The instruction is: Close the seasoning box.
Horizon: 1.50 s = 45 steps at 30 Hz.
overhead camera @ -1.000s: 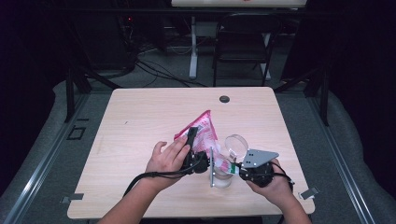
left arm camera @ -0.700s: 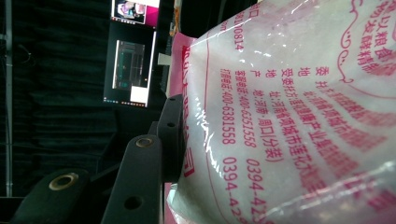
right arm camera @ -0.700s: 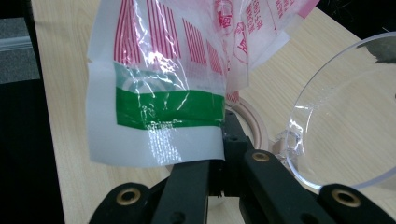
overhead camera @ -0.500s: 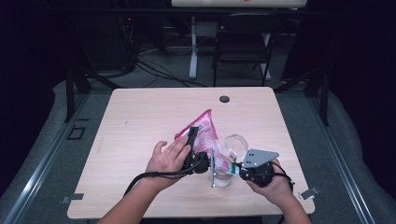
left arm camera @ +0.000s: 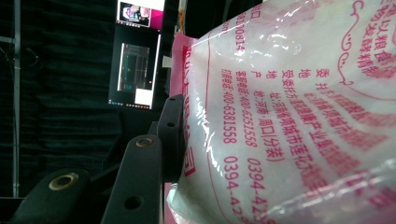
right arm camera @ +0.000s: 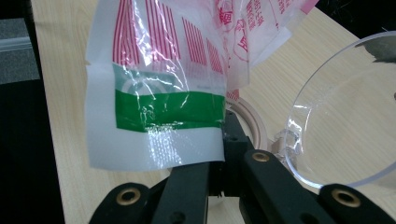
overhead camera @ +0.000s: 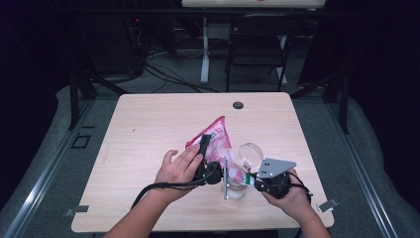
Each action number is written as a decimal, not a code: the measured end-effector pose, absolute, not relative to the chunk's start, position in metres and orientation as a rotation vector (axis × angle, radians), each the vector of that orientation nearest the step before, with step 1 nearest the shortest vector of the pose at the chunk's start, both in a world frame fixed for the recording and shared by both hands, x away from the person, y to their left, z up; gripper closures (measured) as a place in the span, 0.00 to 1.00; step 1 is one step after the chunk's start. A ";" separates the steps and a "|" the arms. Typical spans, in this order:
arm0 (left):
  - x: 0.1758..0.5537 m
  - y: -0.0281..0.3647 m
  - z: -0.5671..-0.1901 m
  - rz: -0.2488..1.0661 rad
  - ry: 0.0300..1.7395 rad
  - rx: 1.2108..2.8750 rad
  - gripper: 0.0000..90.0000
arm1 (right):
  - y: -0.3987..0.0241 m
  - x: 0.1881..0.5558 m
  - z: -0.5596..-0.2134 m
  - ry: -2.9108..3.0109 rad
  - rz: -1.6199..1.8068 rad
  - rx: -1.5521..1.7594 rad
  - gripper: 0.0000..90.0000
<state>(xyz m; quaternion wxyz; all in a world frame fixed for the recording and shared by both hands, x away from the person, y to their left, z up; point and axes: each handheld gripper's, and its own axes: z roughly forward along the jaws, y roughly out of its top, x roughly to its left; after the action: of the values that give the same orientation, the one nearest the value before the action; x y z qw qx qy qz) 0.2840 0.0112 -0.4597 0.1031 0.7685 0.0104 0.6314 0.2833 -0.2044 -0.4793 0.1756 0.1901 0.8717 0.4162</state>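
Jar (overhead camera: 234, 191) with clear lid (overhead camera: 250, 151) flipped up, just beside right tongs (overhead camera: 247, 181) on surface (overhead camera: 148, 124); lid (right arm camera: 345, 116) close to right of those tongs, rim (right arm camera: 250, 122) just behind them. Black grommet (overhead camera: 238, 105) well beyond. Bag (overhead camera: 214, 141) held up off surface between both tongs, over jar. Left tongs (overhead camera: 204, 148) clamped on bag (left arm camera: 289, 112) at its pink edge. Right tongs (right arm camera: 219, 182) clenched on bag's (right arm camera: 159, 93) green-striped corner.
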 end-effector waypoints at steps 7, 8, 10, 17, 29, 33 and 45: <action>0.284 0.011 -0.460 1.863 0.029 2.265 0.71 | -0.206 0.283 -0.479 2.470 1.171 0.540 1.00; 0.284 0.011 -0.460 1.864 0.029 2.264 0.71 | -0.206 0.283 -0.479 2.470 1.171 0.540 1.00; 0.284 0.011 -0.460 1.863 0.026 2.258 0.71 | -0.206 0.283 -0.479 2.469 1.172 0.541 1.00; 0.284 0.010 -0.460 1.863 0.027 2.262 0.71 | -0.206 0.283 -0.479 2.468 1.171 0.544 1.00; 0.284 0.010 -0.460 1.863 0.026 2.264 0.71 | -0.206 0.284 -0.480 2.469 1.171 0.545 1.00; 0.284 0.009 -0.460 1.867 0.021 2.261 0.71 | -0.206 0.284 -0.480 2.469 1.171 0.545 1.00; 0.283 0.009 -0.459 1.868 0.021 2.259 0.71 | -0.206 0.284 -0.480 2.468 1.170 0.549 1.00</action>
<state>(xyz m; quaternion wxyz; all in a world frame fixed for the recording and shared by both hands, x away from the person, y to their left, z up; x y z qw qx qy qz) 0.2835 0.0087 -0.4594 0.1052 0.7664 0.0072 0.6336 0.2839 -0.2064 -0.4802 0.1768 0.1940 0.8719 0.4134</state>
